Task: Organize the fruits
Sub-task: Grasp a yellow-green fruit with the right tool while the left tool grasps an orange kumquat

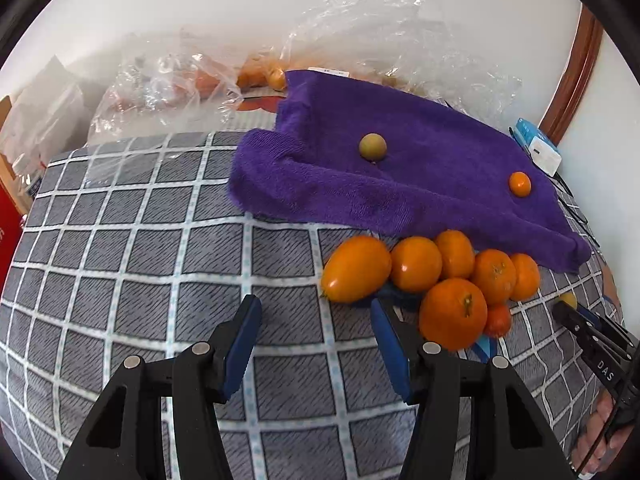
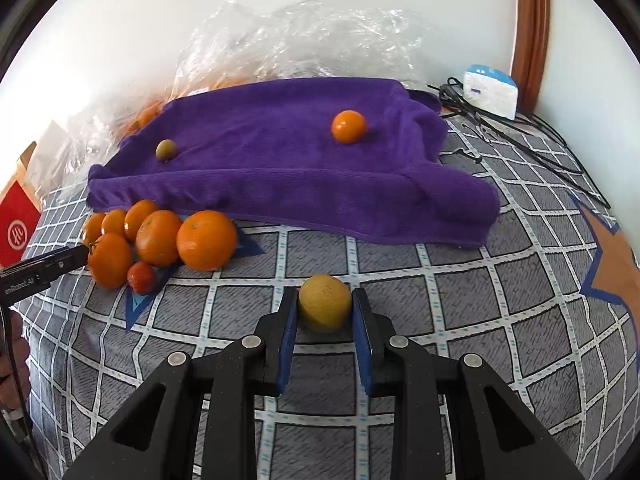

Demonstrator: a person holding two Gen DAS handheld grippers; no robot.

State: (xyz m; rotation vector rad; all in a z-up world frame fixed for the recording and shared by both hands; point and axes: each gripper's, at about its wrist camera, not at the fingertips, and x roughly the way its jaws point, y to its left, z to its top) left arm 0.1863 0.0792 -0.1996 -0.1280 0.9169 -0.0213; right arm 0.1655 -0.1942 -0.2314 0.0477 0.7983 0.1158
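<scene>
A pile of orange fruits (image 1: 436, 276) (image 2: 160, 240) with one small red fruit (image 2: 141, 277) lies on the checked grey cloth (image 1: 160, 260) in front of a purple towel (image 1: 400, 168) (image 2: 288, 152). On the towel sit a small green fruit (image 1: 373, 146) (image 2: 166, 149) and a small orange fruit (image 1: 519, 184) (image 2: 349, 126). My left gripper (image 1: 314, 312) is open and empty, just left of the pile. My right gripper (image 2: 325, 300) is shut on a yellow fruit (image 2: 325, 302) at cloth level; it also shows at the right edge of the left wrist view (image 1: 576, 312).
Crumpled clear plastic bags (image 1: 168, 88) (image 2: 300, 40) with more orange fruit lie behind the towel against the white wall. A white and blue box (image 2: 490, 92) with black cables (image 2: 520, 136) is at the back right. A red box (image 2: 16, 228) stands at the left.
</scene>
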